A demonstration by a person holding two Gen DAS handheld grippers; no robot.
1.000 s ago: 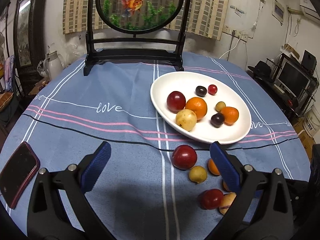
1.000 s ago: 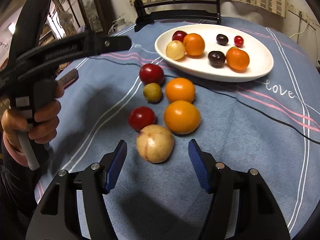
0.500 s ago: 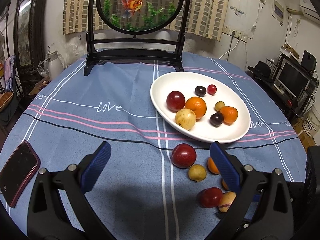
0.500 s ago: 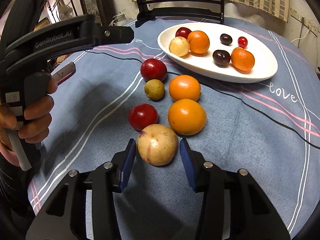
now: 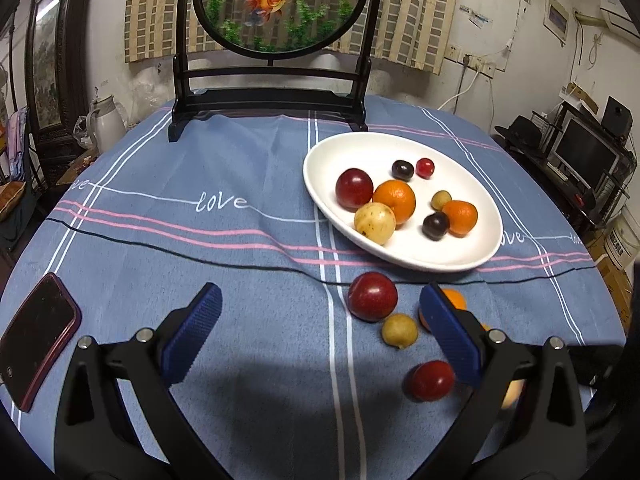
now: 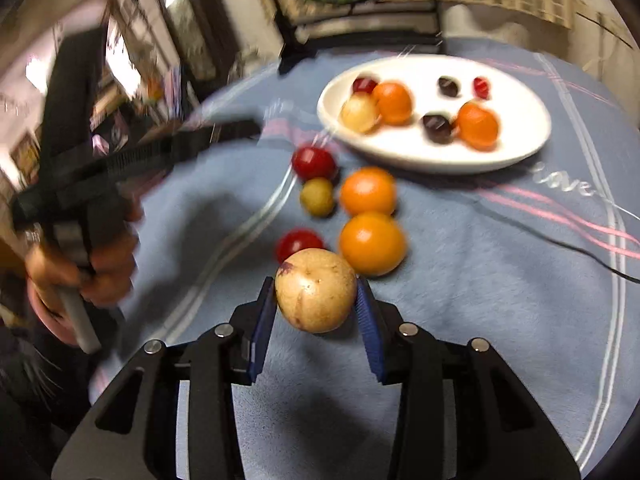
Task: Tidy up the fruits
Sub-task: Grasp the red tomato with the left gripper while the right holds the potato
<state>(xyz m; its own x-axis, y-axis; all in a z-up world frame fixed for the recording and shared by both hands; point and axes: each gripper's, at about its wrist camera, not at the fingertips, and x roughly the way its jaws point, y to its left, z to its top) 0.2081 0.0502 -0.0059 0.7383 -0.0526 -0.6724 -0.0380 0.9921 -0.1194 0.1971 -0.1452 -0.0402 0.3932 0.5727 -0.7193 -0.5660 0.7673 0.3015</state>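
Fruit on a blue cloth, one piece gripped

Left wrist view: the left gripper (image 5: 320,328) hangs spread wide with nothing between its pads, above the tablecloth (image 5: 200,248); a white plate (image 5: 472,256) of fruit sits beyond, a phone (image 5: 36,340) at left. Right wrist view (blurred): the right gripper (image 6: 316,300) clamps a pale yellow fruit (image 6: 316,290), just in front of two oranges (image 6: 372,242) on the cloth.

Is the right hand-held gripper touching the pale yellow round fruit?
Touching: the right wrist view shows both blue pads of the right hand-held gripper pressed against the pale yellow round fruit.
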